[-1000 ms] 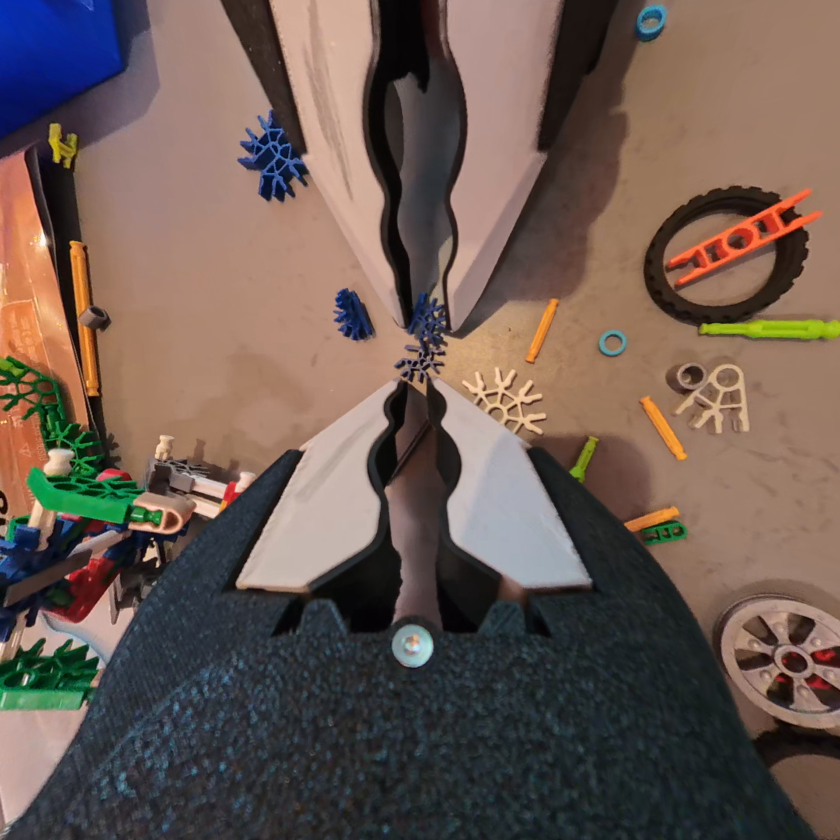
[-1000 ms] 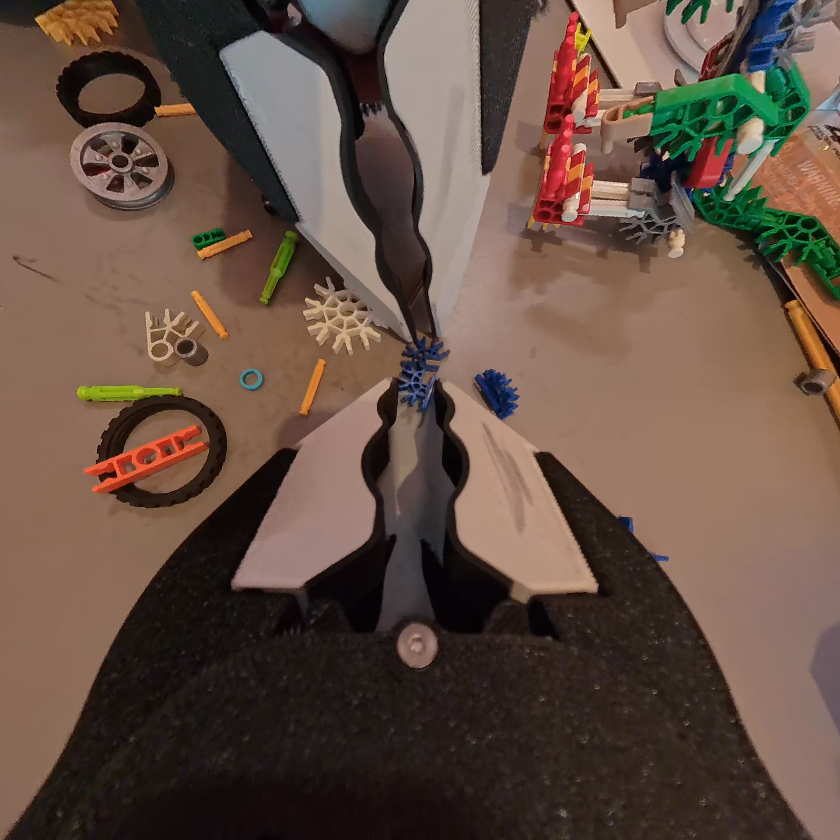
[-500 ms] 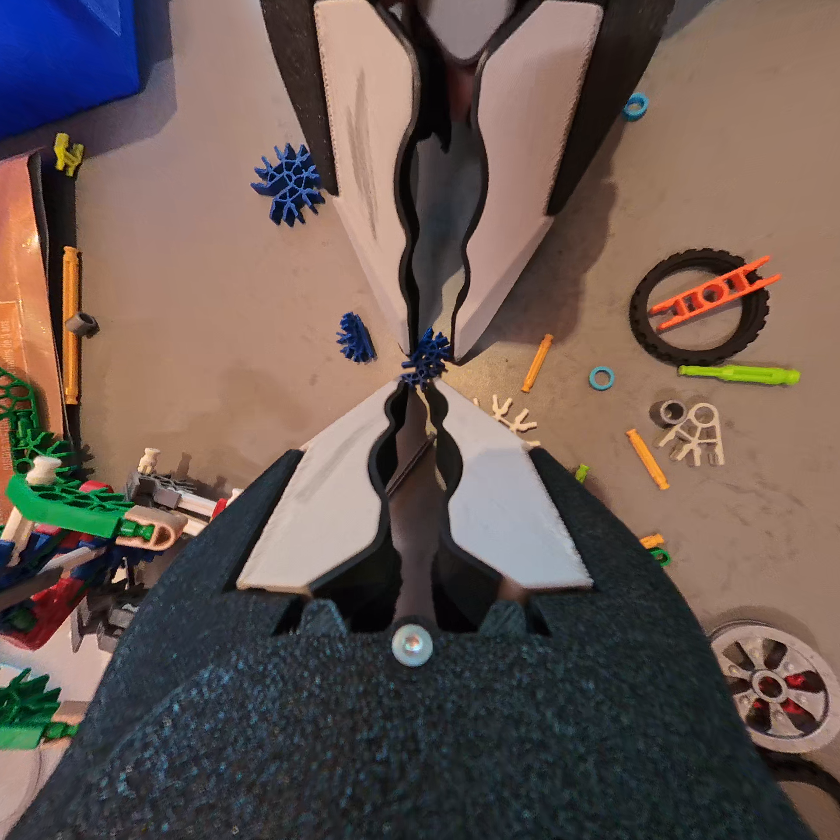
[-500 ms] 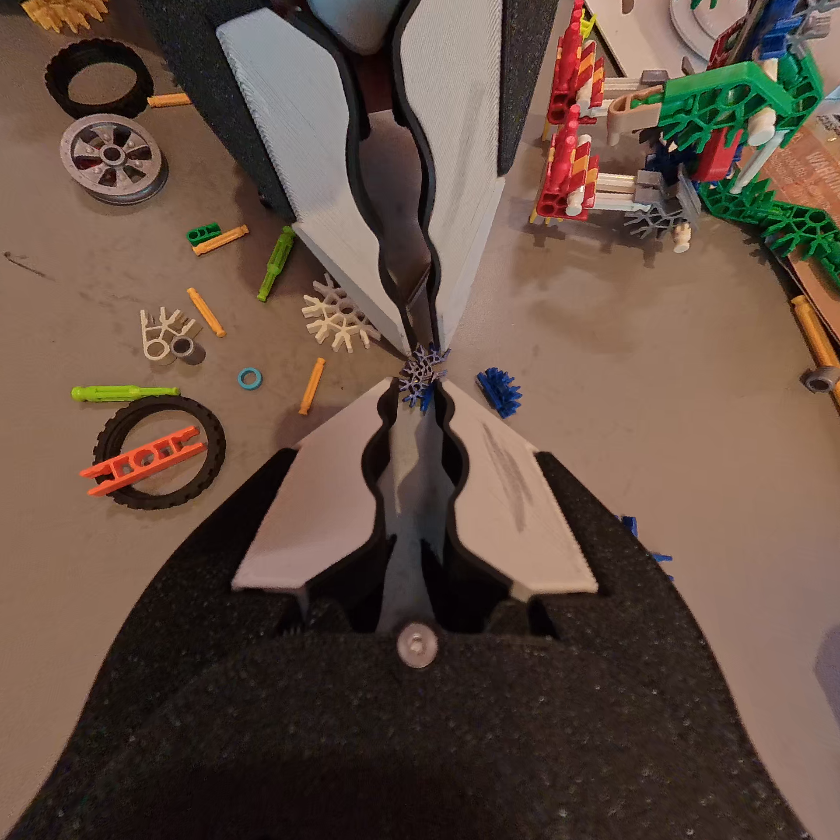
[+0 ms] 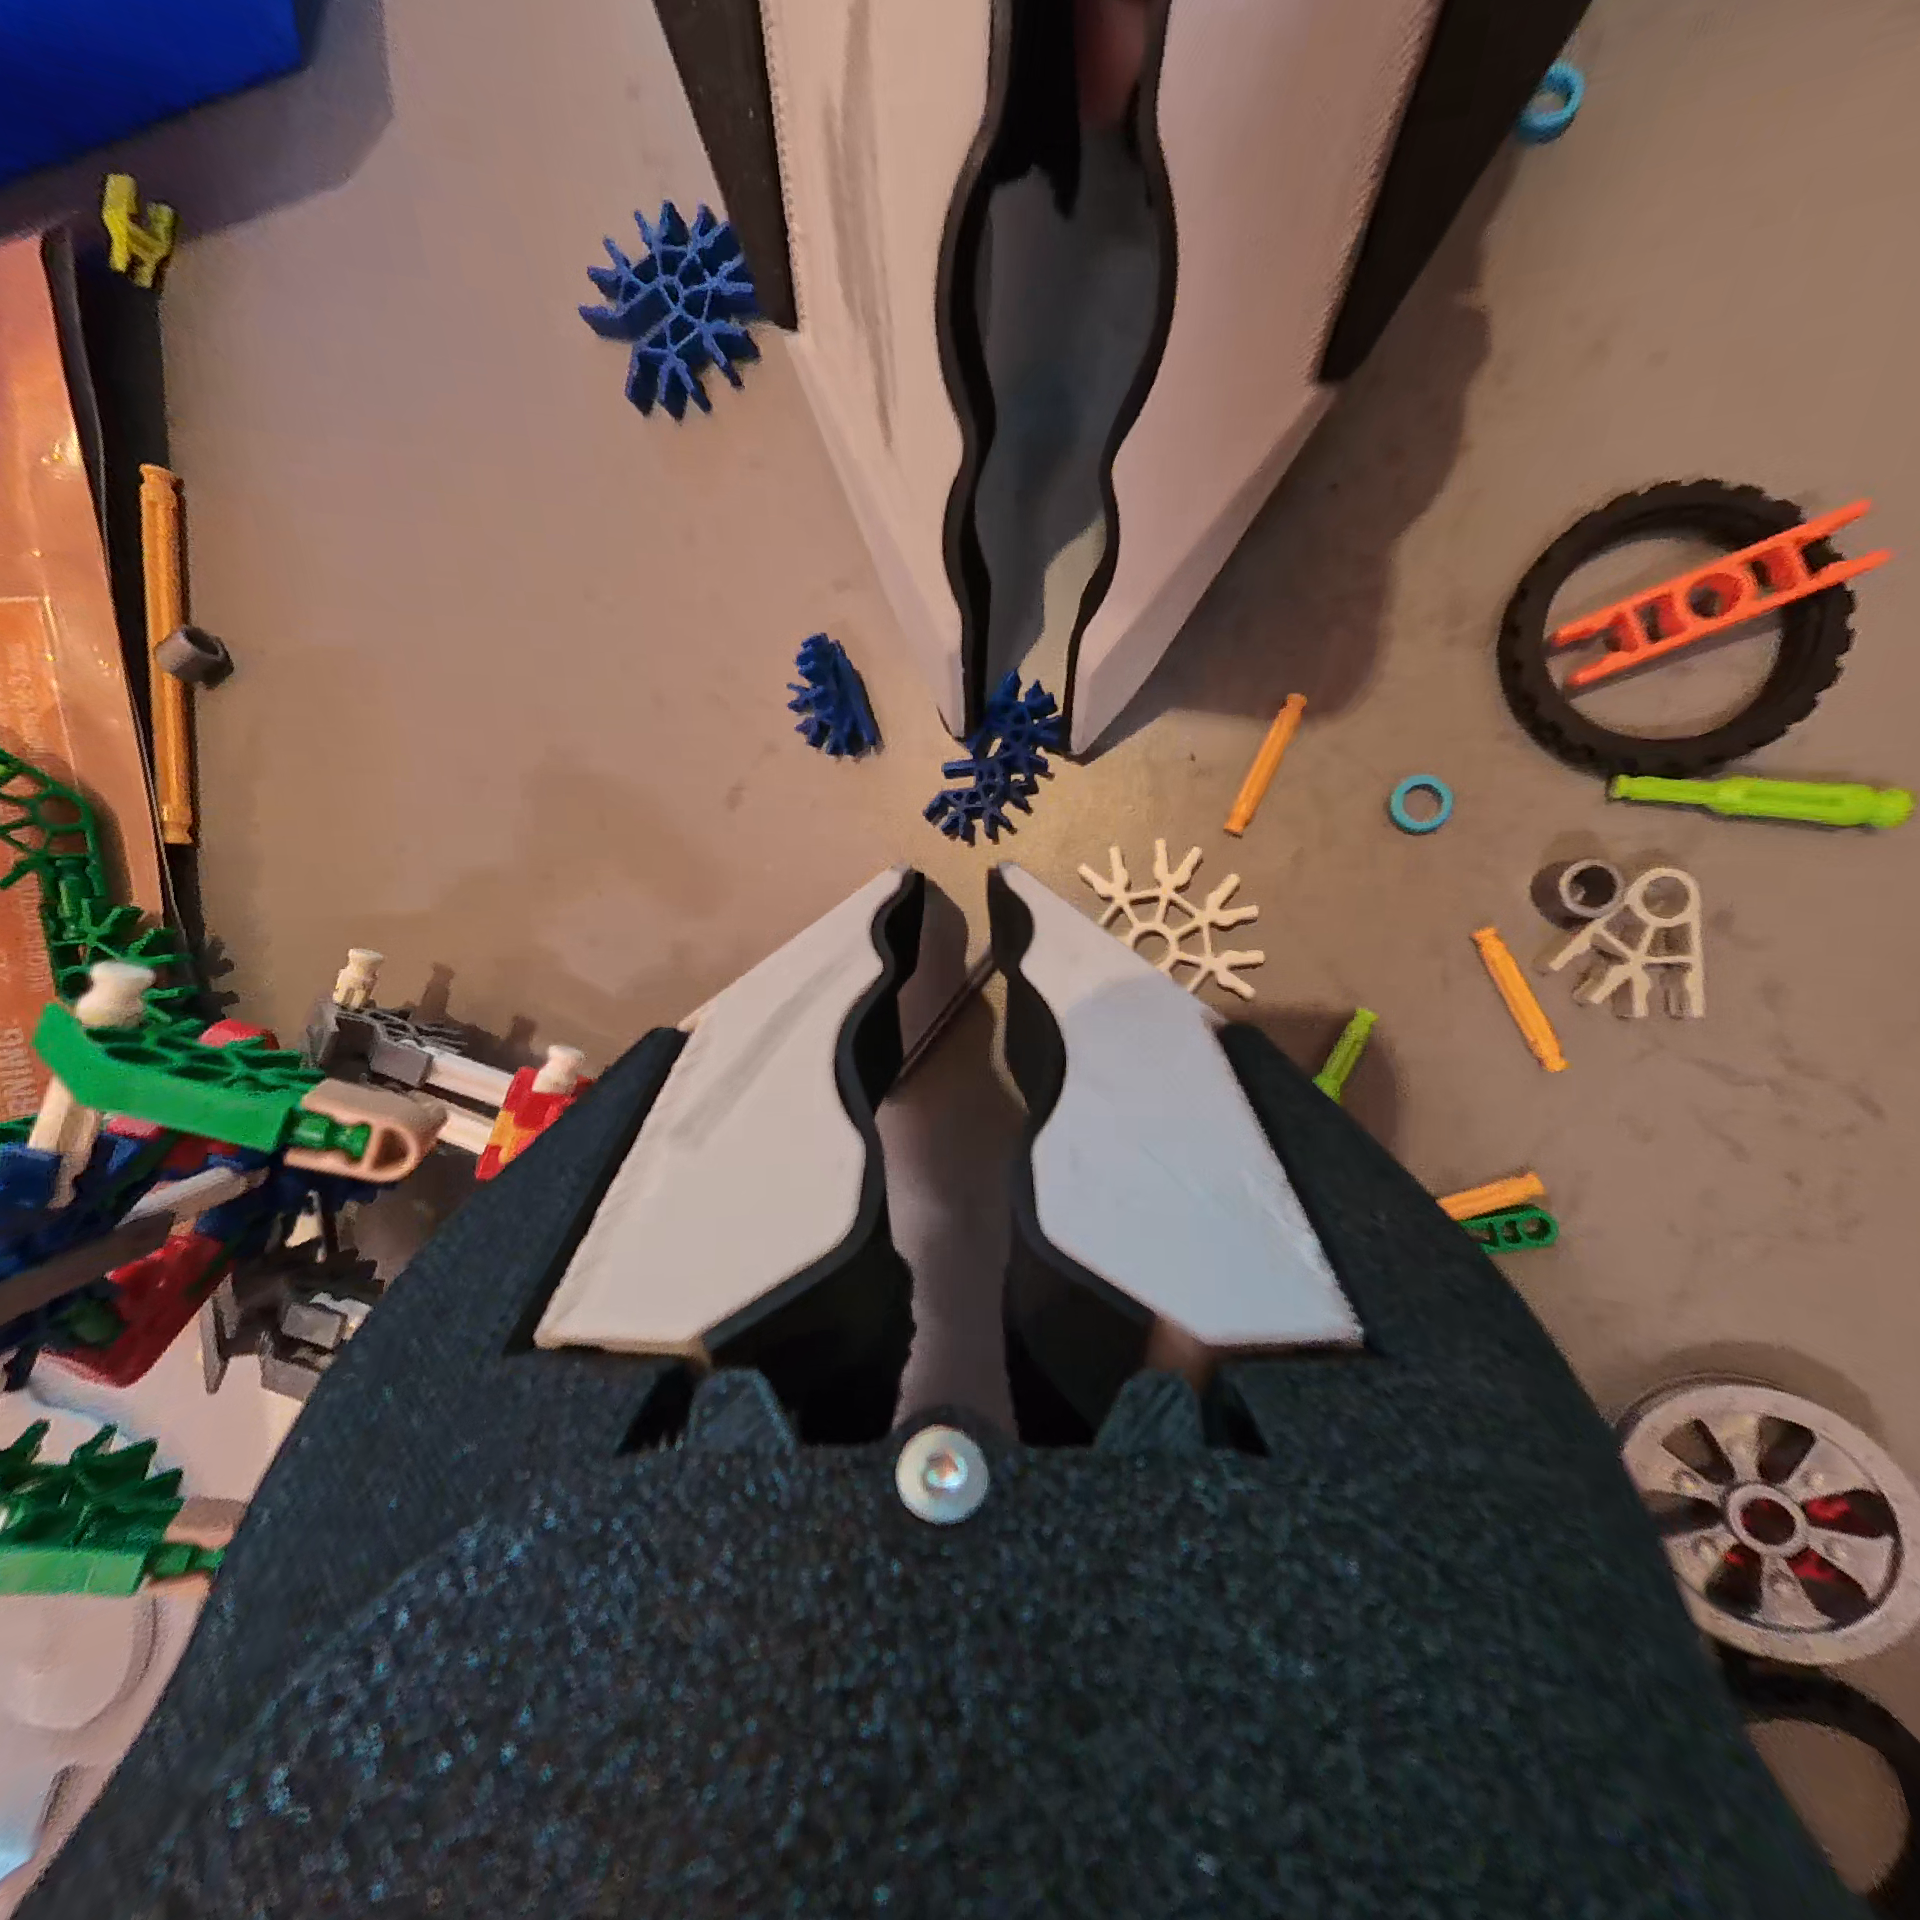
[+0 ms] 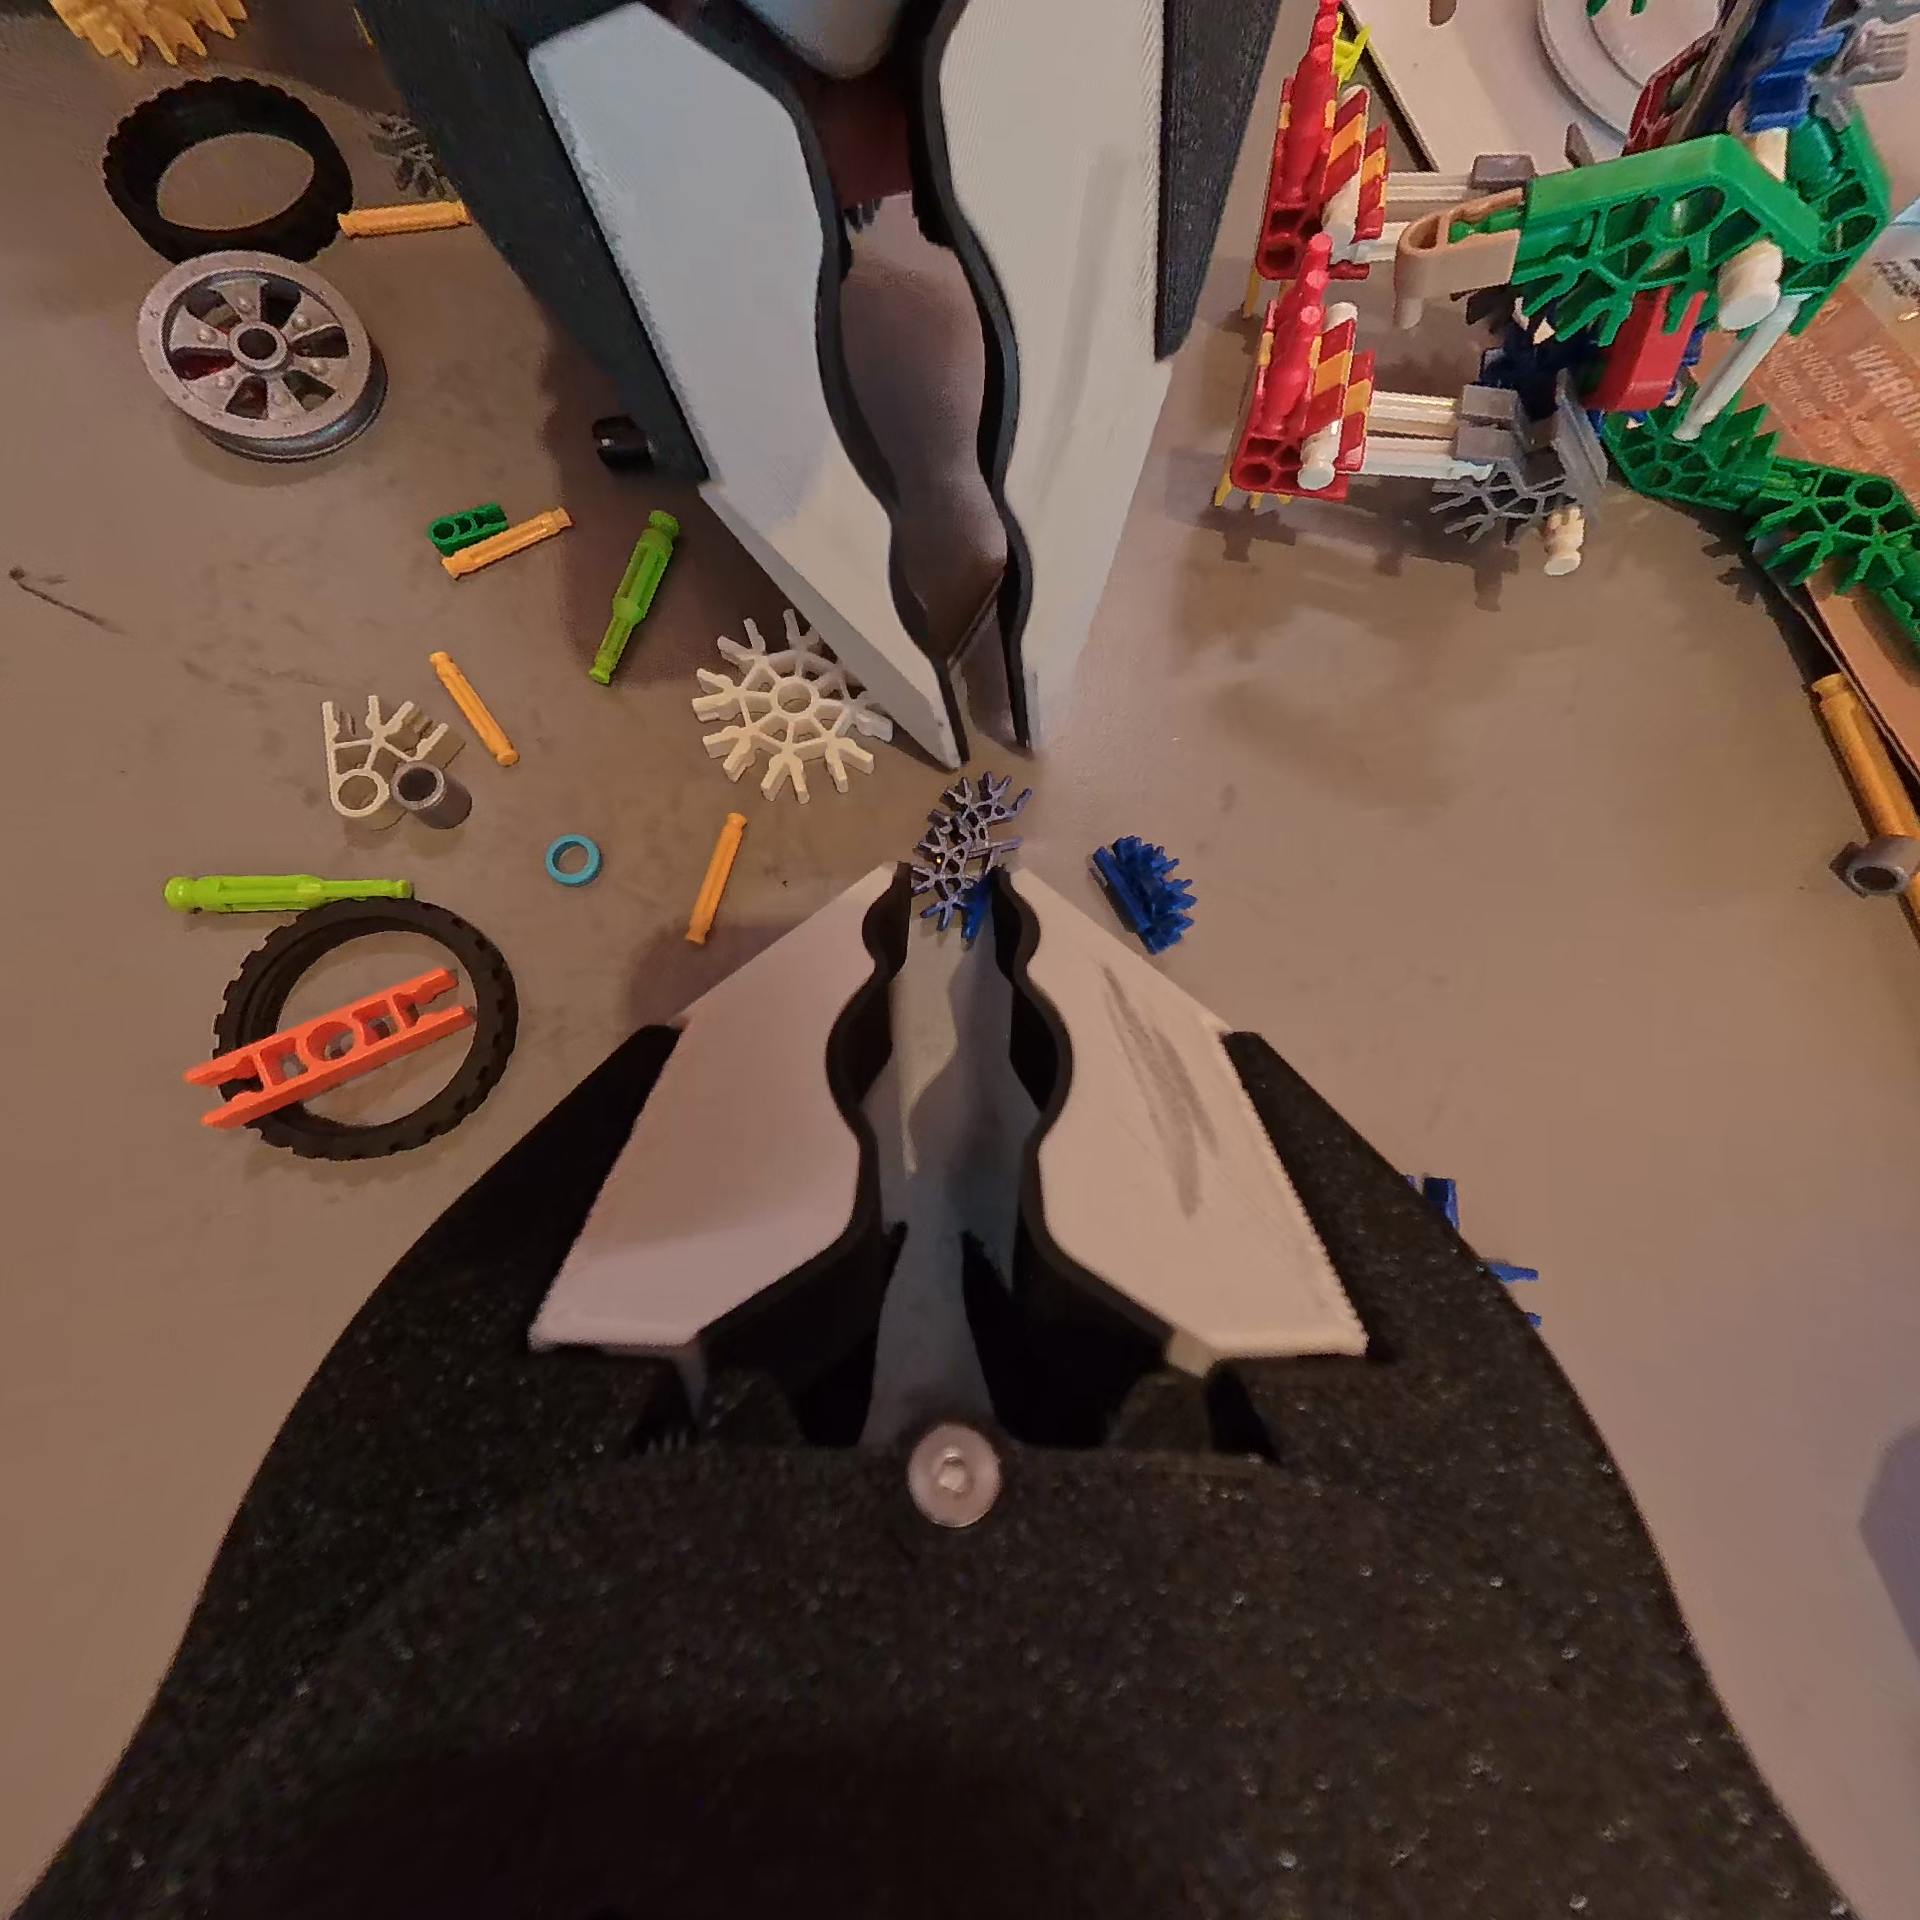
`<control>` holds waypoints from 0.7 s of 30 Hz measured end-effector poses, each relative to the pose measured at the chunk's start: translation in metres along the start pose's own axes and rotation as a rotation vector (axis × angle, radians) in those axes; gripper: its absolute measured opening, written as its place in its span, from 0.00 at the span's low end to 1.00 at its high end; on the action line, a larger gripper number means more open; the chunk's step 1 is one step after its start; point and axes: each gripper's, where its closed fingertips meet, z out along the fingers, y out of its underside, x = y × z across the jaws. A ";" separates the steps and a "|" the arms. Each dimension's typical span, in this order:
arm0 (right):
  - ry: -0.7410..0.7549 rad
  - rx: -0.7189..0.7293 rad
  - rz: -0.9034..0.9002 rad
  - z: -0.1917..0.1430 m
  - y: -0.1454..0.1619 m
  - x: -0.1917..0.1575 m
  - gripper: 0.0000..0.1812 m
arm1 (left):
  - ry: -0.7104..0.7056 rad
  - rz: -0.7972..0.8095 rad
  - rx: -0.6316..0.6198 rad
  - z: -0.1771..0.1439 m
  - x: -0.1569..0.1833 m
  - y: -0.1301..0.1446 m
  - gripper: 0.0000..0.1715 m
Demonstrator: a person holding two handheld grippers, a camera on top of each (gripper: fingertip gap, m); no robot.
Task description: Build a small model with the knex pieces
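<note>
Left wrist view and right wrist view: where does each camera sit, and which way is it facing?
Left wrist view: on the left gripper, looking down its slightly parted fingers at the grey table; the right gripper enters from the top, facing it.
Right wrist view: on the right gripper, facing the opposite way, its fingers pinching joined blue connectors; the left gripper enters from above.
Shared: the blue connectors, the white snowflake connector and the black tyre.

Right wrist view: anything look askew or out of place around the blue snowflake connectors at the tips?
Only the right gripper grips the joined blue connectors. The left gripper is open and clear of them. Another blue connector lies on edge nearby. No visible damage.
</note>
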 end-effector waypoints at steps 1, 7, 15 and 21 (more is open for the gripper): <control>0.000 0.000 0.000 0.000 0.000 0.000 0.08 | -0.002 -0.004 0.006 0.002 0.000 -0.002 0.05; -0.001 0.000 0.003 0.000 0.000 0.000 0.08 | -0.001 0.003 0.015 0.003 0.000 -0.004 0.02; -0.001 -0.001 0.001 0.000 0.000 0.000 0.08 | -0.009 -0.001 0.047 0.007 0.000 -0.011 0.00; -0.001 -0.001 0.002 0.000 0.000 0.000 0.08 | -0.008 -0.009 0.061 0.006 -0.001 -0.013 0.00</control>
